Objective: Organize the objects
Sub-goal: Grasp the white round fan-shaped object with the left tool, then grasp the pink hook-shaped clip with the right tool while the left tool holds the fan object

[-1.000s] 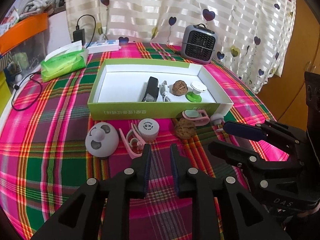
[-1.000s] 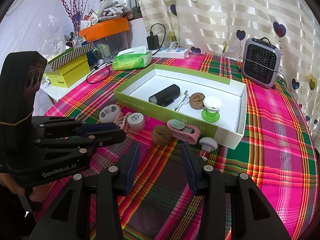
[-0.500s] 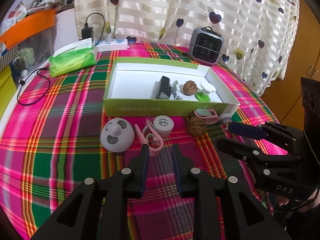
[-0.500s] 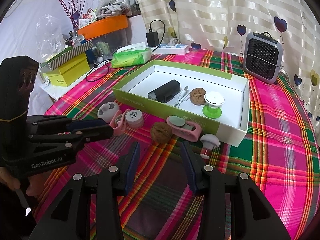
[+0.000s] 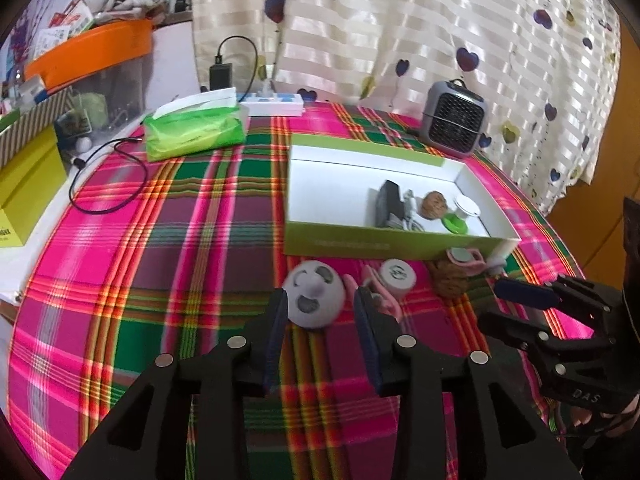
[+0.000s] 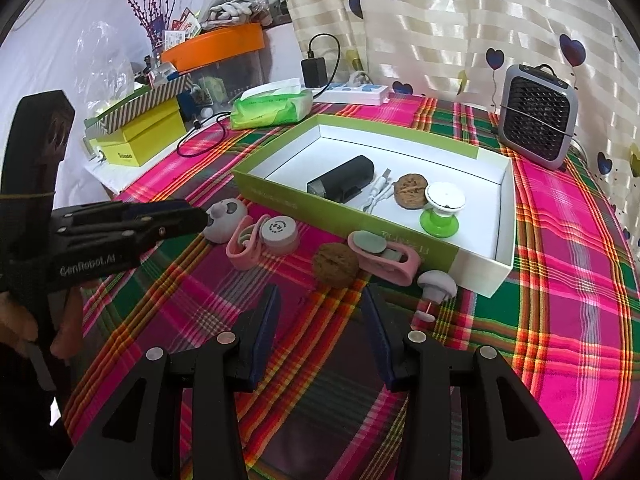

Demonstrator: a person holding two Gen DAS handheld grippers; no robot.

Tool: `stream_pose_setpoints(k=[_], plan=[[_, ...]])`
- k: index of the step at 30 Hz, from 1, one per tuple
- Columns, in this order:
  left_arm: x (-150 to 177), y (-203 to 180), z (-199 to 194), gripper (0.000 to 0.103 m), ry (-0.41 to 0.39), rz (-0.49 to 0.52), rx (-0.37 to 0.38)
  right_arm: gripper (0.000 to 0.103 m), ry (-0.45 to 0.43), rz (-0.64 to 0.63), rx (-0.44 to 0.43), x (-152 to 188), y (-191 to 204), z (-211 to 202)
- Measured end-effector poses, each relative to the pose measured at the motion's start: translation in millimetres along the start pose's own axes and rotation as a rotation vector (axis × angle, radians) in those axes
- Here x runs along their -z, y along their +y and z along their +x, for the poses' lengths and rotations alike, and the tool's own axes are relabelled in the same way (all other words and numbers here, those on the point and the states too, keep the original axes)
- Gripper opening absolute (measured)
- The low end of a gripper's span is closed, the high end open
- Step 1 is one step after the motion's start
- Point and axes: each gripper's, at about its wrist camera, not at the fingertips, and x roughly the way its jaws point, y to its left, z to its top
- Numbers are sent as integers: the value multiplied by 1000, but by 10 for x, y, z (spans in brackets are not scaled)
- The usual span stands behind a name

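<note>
Two grippers hang over a table with a bright pink and green checked cloth [image 6: 560, 280]. The left gripper [image 5: 320, 312] has its fingers spread wide, and they hold nothing. The round grey toy with a face [image 5: 316, 294] sits on the cloth right between the finger tips, but I cannot tell if they touch it. The right gripper [image 6: 324, 304] is also spread wide with nothing in it, and it hangs just in front of a brown walnut [image 6: 335, 265].

Next to the grey toy lie a pink clip [image 6: 245, 247] and a small round white cap [image 6: 279, 233], close together. Beside the walnut lies another pink clip with grey pads [image 6: 386, 257], right against the green box. A little grey mushroom shape [image 6: 437, 285] sits near the box corner.

Behind these things is the green box with white inside [image 6: 505, 216]. In it lie a black block [image 6: 344, 179], a white cable [image 6: 378, 194], another walnut [image 6: 410, 191] and a white disc on a green foot [image 6: 442, 210].

Further back sit a green pack of tissues [image 6: 272, 106], a white power strip [image 6: 352, 94] and a small grey heater [image 6: 538, 122]. A striped curtain with hearts [image 6: 440, 20] hangs behind the table.
</note>
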Motion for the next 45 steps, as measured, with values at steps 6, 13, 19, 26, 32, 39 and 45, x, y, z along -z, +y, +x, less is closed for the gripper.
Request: stream_pose_setpoints(k=[6,13,19,26,32,39,45], plan=[[-40,46,137,36,22,1,1,43,5,-8,-6,-20,26,27],[-82,88,310,36,53,-7,-6,43,10,-12,-14,-29,41,59],[-76,75,381,36,69,-14,26,43,15,-14,-19,-37,55,91],[-59,104,308,25,33,-35,59,43,23,-22,-22,-59,112,125],[-38,189,263,25,23,-64,39,43,38,-36,-26,-93,191,195],[-24,358,168,25,2,-119,19,43,60,-60,-33,-146,322,315],[-17,432,64,25,-26,-135,34,43,81,-71,-43,-195,415,447]])
